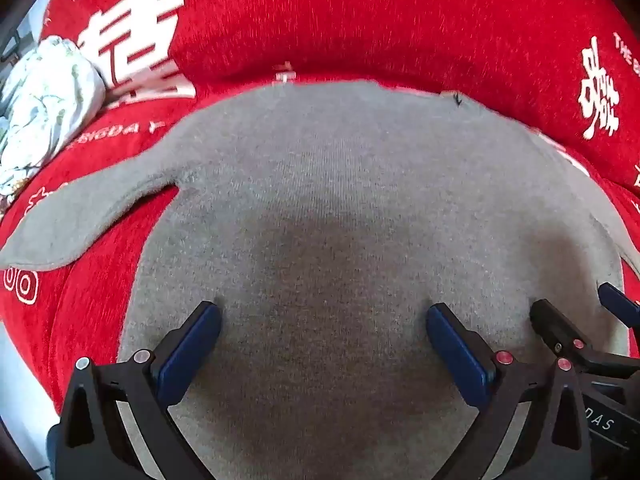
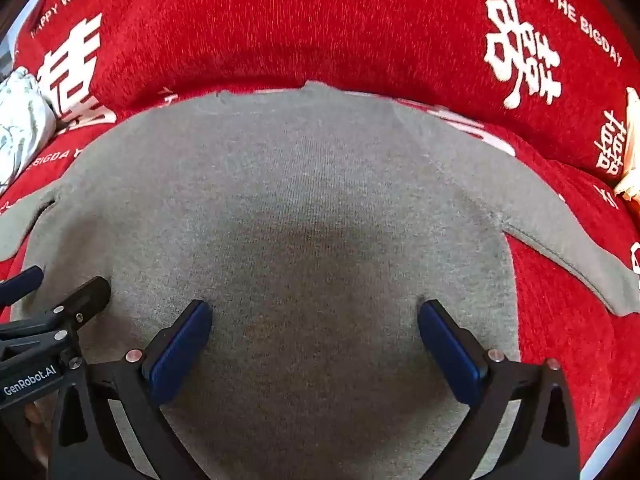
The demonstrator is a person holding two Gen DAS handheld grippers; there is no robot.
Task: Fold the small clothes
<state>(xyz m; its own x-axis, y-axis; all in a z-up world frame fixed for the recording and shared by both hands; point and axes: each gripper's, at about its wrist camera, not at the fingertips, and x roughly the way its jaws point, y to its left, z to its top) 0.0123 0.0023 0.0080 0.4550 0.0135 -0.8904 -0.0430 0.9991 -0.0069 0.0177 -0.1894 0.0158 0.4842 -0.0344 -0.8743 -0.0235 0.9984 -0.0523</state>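
One grey top with two sleeves, one red cover, one flowered white bundle far left, and two tools: left, right.

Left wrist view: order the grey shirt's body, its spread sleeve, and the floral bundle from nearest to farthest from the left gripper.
1. Grey shirt's body: directly under the left gripper, between its open fingers.
2. Spread sleeve: out to the left, on the red cover.
3. Floral bundle: far left, beyond the sleeve.

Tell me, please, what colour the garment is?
Plain grey garment, clearest in the left wrist view.
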